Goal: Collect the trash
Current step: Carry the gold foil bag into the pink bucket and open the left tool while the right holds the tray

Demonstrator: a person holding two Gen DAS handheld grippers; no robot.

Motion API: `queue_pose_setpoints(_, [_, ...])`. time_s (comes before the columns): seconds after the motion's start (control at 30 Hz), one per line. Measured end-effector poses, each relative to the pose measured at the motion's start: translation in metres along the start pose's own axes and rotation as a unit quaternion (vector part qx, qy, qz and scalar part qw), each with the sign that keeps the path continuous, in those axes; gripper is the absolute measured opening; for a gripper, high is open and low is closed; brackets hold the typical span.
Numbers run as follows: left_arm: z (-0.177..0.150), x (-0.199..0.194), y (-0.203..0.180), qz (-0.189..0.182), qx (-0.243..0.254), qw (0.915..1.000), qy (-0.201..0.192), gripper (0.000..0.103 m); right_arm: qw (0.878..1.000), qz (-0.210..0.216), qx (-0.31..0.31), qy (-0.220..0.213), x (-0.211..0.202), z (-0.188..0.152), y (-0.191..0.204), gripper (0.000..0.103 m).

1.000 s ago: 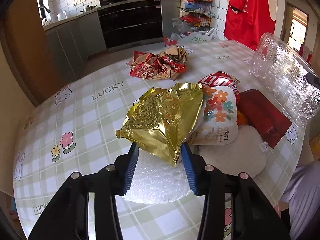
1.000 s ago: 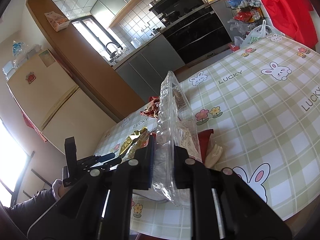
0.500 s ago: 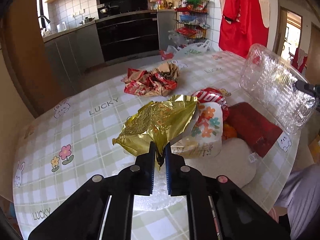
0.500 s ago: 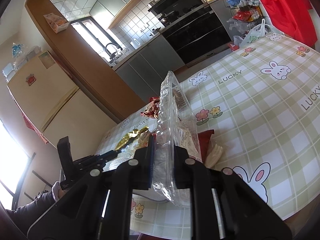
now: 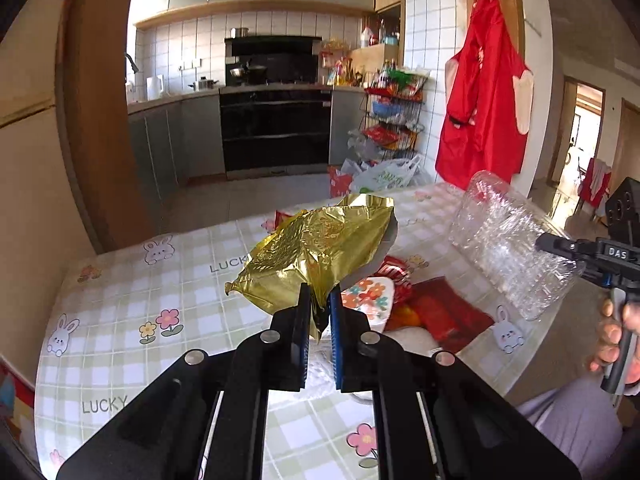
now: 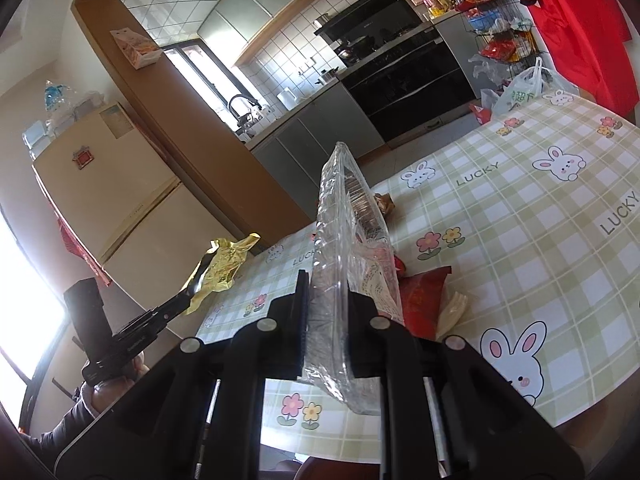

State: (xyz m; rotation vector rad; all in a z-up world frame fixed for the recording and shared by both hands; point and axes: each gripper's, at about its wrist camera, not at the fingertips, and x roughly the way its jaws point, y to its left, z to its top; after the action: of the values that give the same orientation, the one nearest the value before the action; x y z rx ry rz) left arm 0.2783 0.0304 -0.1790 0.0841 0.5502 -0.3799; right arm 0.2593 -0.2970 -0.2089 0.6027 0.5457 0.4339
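2 grippers carry trash clear of the table (image 5: 120, 292): our left (image 5: 320, 308) pinches foil (image 5: 320, 248), our right (image 6: 326, 312) clamps a tray (image 6: 344, 240).

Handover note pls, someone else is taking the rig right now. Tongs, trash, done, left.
Left tongs: shut on the gold foil wrapper, held clear above the table.
Right tongs: shut on the clear plastic tray, held on edge above the table.
On the table: floral packet, red packet, white foam sheet, and crumpled red wrappers at the far side, mostly hidden behind the foil.
Done: two pieces picked up, neither binned.
Left: drop both, then clear the rest. No bin visible in either view.
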Motion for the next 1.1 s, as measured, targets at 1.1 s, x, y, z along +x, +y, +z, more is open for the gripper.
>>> queue_pose_setpoints(1.1, [-0.148,-0.134,-0.117,-0.100,-0.099,0.9873,0.074,0.009,0.998,0.031,-0.053,-0.031,-0.121,-0.051,0.106,0.017])
